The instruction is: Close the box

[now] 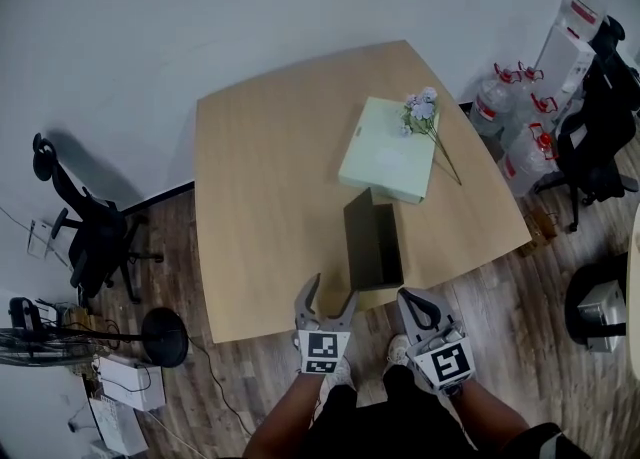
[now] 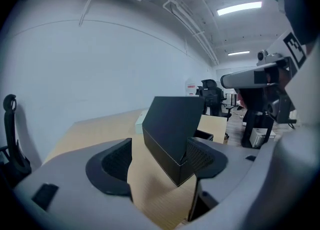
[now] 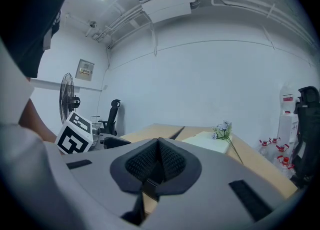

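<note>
A black box (image 1: 373, 239) lies near the front edge of the wooden table (image 1: 260, 207). In the left gripper view its lid (image 2: 172, 121) stands raised at a slant over the base. My left gripper (image 1: 328, 292) hovers at the table's front edge just left of the box, jaws open and empty. From its own camera the left gripper (image 2: 160, 164) has the box's near corner showing just beyond its right pad, apart from it. My right gripper (image 1: 412, 299) is off the table edge to the box's right. Its pads (image 3: 159, 161) meet with nothing between them.
A pale green flat box (image 1: 388, 152) with a sprig of flowers (image 1: 425, 112) lies behind the black box. A black office chair (image 1: 90, 232) and a fan (image 1: 150, 337) stand at the left. Water bottles (image 1: 520, 122) and another chair (image 1: 600, 127) stand at the right.
</note>
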Action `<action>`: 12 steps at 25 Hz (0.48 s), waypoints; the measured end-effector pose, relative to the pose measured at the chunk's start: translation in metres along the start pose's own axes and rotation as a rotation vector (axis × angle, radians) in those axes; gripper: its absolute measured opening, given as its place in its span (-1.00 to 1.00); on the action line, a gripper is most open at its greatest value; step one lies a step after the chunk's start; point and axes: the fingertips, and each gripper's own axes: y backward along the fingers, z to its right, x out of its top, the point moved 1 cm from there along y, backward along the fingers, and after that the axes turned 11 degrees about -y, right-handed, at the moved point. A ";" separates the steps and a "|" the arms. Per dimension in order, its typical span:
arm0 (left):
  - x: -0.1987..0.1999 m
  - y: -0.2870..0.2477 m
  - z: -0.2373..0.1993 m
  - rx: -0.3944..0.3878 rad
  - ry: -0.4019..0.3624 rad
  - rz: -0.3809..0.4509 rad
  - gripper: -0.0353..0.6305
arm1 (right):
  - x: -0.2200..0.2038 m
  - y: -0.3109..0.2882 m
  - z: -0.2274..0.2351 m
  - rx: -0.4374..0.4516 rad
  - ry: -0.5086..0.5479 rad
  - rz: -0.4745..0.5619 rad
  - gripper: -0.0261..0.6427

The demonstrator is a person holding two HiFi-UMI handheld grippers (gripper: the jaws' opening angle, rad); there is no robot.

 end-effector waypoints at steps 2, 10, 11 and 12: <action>0.003 -0.002 0.006 -0.020 -0.008 0.006 0.12 | -0.004 0.004 0.002 -0.011 0.000 -0.011 -0.88; 0.028 0.008 0.019 -0.048 0.004 0.046 0.11 | -0.002 0.012 0.004 -0.028 0.000 -0.007 -0.88; 0.033 0.010 0.020 -0.049 0.002 0.054 0.11 | -0.002 0.013 0.005 -0.029 -0.002 -0.007 -0.88; 0.037 0.012 0.021 -0.050 0.001 0.062 0.11 | -0.001 0.014 0.004 -0.028 -0.004 -0.002 -0.88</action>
